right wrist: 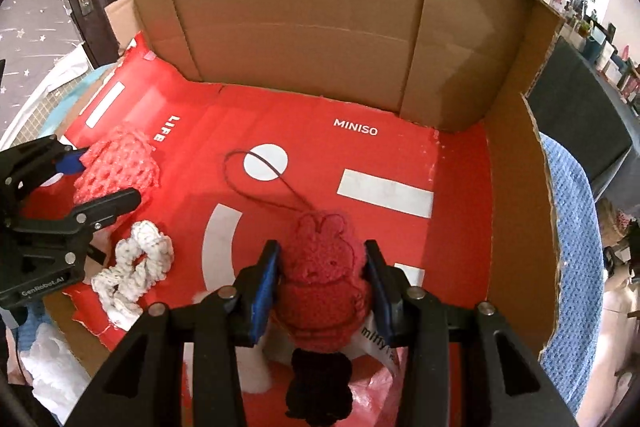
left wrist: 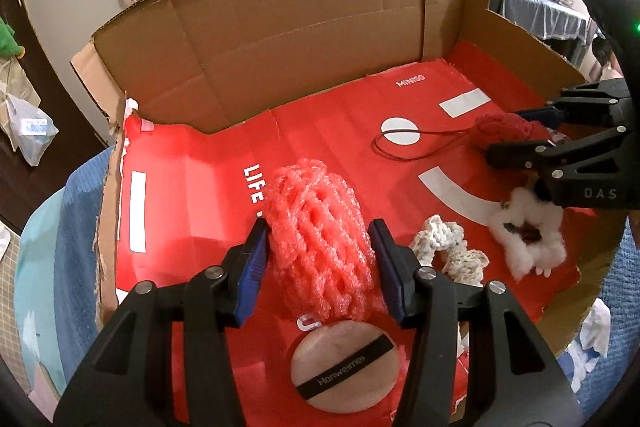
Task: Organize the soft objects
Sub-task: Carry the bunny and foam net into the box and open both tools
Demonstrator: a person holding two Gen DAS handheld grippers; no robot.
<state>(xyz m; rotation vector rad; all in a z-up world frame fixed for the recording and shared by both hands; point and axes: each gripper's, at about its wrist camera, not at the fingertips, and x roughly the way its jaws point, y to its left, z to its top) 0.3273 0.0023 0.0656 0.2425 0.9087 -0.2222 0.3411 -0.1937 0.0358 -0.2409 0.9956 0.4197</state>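
1. The left gripper [left wrist: 320, 267] pinches a pink foam mesh sleeve [left wrist: 320, 243] between its blue pads, one pad on each side. The sleeve bulges between them, so the squeeze looks light — probably enough to carry such a light, springy thing without crushing it.
2. The right gripper [right wrist: 322, 291] pinches a dark red fuzzy rabbit-shaped plush charm [right wrist: 324, 275] by its sides. The charm's thin red hanging cord [right wrist: 260, 171] trails in a loop toward the back wall, across a white printed circle.
3. Both items sit inside a wide, shallow cardboard box with a red printed floor [right wrist: 400, 155] and plain brown walls at the back and right. The mesh sleeve is toward the left edge, the rabbit charm toward the front right.
4. Loose on the box floor between the grippers lies a white knitted scrunchie [right wrist: 132, 267], near the front edge.
5. A white fluffy flower-shaped scrunchie [left wrist: 528, 231] lies just beneath the right gripper.
6. A round beige powder puff with a black band [left wrist: 344, 367] rests at the front edge, below the left gripper.
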